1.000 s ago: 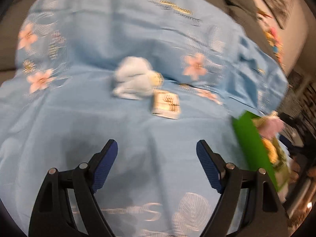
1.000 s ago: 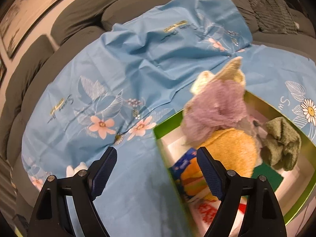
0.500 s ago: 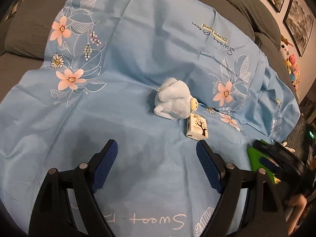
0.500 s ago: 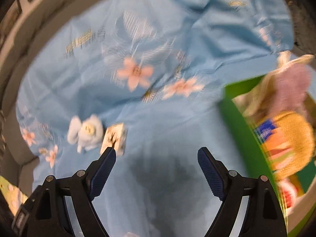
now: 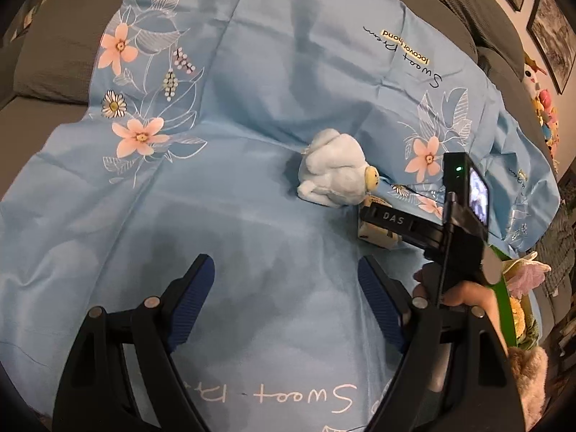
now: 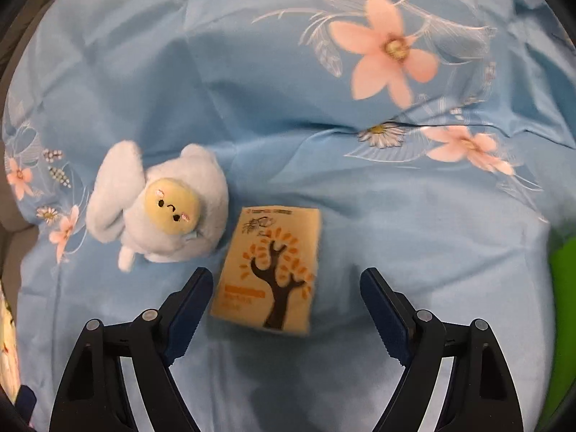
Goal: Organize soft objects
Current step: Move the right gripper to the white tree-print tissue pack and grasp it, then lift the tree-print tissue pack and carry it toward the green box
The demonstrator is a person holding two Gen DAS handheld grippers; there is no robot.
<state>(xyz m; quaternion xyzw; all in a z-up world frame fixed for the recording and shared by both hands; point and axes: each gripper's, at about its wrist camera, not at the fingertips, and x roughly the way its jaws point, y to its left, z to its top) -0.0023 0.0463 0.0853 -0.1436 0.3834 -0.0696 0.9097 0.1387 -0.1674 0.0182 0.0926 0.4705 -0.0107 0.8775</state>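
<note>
A pale blue plush toy (image 6: 158, 208) with a yellow face lies on the blue flowered sheet (image 6: 288, 90). Beside it lies a cream tissue pack (image 6: 270, 270) printed with a brown tree. My right gripper (image 6: 284, 298) hangs open just above the pack, which sits between the finger lines, nearer the left finger, untouched. In the left wrist view the plush toy (image 5: 334, 172) lies mid-sheet and the right gripper's body (image 5: 450, 223) covers most of the pack (image 5: 378, 237). My left gripper (image 5: 288, 302) stands open over bare sheet, well short of the toy.
A green box (image 5: 504, 306) with soft things in it sits at the right edge of the sheet; a green strip (image 6: 561, 288) of it shows in the right wrist view. Grey sofa cushions (image 5: 54, 64) surround the sheet. Framed pictures and small toys line the right wall.
My right gripper swung away from the green box, leftward and down, to hover over the tissue pack. It has entered the left wrist view. The left gripper shifted a little, then held still.
</note>
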